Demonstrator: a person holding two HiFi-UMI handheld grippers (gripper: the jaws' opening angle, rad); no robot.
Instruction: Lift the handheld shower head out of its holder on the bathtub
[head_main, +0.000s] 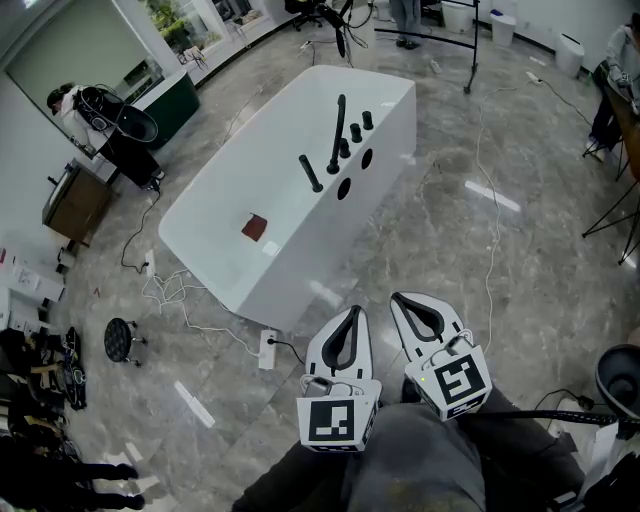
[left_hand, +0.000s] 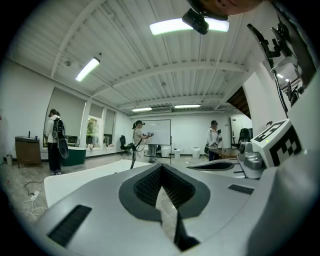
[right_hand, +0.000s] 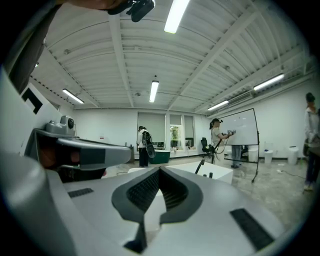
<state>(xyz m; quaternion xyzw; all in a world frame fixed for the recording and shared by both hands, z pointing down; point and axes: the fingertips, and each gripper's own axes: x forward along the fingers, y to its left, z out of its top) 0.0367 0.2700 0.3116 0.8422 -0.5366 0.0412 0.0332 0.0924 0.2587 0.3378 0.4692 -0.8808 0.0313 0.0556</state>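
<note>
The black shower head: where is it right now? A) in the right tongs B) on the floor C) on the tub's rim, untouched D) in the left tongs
C: the shower head stands on the rim of the bathtub, while the left tongs and right tongs are shut, empty, short of it.

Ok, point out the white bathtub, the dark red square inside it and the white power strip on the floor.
white bathtub (head_main: 330, 240): head view, outer side wall.
dark red square (head_main: 254, 227): head view, its centre.
white power strip (head_main: 267, 349): head view, middle of its body.
</note>
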